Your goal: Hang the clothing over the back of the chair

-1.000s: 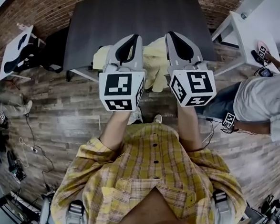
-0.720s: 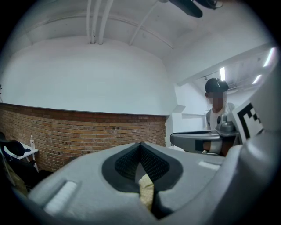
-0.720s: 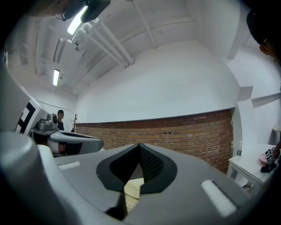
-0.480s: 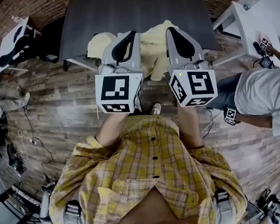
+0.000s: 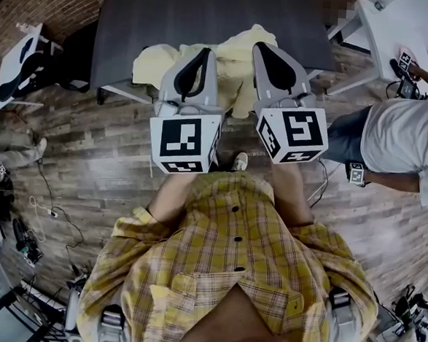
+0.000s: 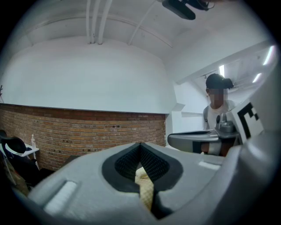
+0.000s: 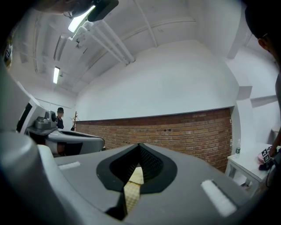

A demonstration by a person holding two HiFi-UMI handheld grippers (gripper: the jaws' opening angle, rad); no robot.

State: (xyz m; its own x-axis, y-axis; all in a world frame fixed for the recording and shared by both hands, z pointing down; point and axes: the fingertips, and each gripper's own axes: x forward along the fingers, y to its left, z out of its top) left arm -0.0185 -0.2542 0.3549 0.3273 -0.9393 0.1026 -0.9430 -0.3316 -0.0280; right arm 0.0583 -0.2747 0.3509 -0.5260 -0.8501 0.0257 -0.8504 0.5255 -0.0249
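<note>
A pale yellow garment hangs bunched between my two grippers, over the near edge of a dark table. In the head view my left gripper and right gripper are side by side, both pointing away from me, raised. The left gripper is shut, with a strip of yellow cloth pinched in its jaws. The right gripper is likewise shut on a fold of the cloth. I cannot make out any chair back in these views.
A person in a light shirt stands close at the right. A white table is at the back right and a small white stand at the left. Cables lie on the wooden floor. A brick wall runs behind.
Both grippers have carried the garment farther from me and up, so it now lies over the table's near edge and spreads more to the left. Both stay shut on it.
</note>
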